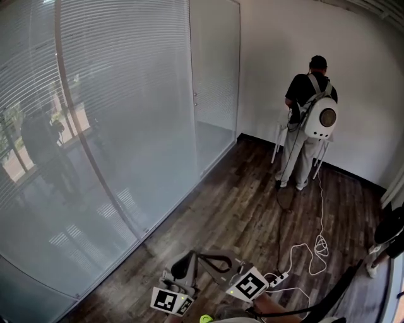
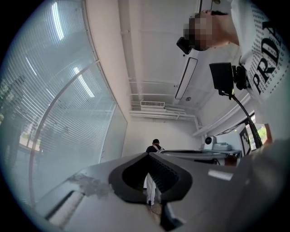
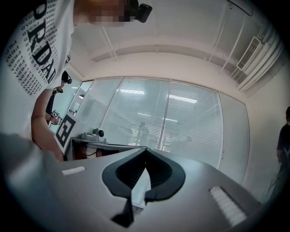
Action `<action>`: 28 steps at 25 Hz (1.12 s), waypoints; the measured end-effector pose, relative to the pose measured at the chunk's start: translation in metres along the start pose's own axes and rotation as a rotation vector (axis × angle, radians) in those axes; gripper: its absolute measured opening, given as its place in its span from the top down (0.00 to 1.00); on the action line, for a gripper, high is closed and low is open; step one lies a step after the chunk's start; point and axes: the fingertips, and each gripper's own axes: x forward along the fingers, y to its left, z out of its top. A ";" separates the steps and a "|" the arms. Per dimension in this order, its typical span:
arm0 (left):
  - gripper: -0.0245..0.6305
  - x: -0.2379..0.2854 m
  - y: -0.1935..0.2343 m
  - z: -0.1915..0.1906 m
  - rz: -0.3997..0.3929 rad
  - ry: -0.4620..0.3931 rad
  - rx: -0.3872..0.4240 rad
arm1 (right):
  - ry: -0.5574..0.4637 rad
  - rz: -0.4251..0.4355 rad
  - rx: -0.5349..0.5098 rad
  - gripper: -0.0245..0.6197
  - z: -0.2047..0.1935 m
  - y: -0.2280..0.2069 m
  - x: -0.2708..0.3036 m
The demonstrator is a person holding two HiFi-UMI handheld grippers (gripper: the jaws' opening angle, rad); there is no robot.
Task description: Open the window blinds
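Fingers of the left gripper are pressed together with nothing between them. The right gripper likewise has its fingers closed and empty. The blinds hang lowered along the room's left side, well apart from both grippers. A person stands in the far corner.

A white T-shirt printed with black lettering was worn. A small black camera was carried at the head, and a black box trailing a black cable was seen in front of the shirt. The left gripper and the right gripper were formed as smooth grey shells, with black ribbed pads set in black spade-shaped surrounds. Each was fitted with a cube covered in black-and-white square markers.
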 end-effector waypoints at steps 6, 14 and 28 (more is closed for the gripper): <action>0.98 0.009 0.015 -0.007 0.016 -0.003 0.008 | 0.011 0.012 -0.002 0.95 -0.010 -0.012 0.014; 0.98 0.058 0.027 -0.024 0.048 -0.001 0.061 | -0.007 0.023 -0.027 0.95 -0.032 -0.065 0.020; 0.98 0.167 0.046 -0.069 0.042 0.029 0.073 | -0.014 0.017 -0.034 0.96 -0.078 -0.173 0.021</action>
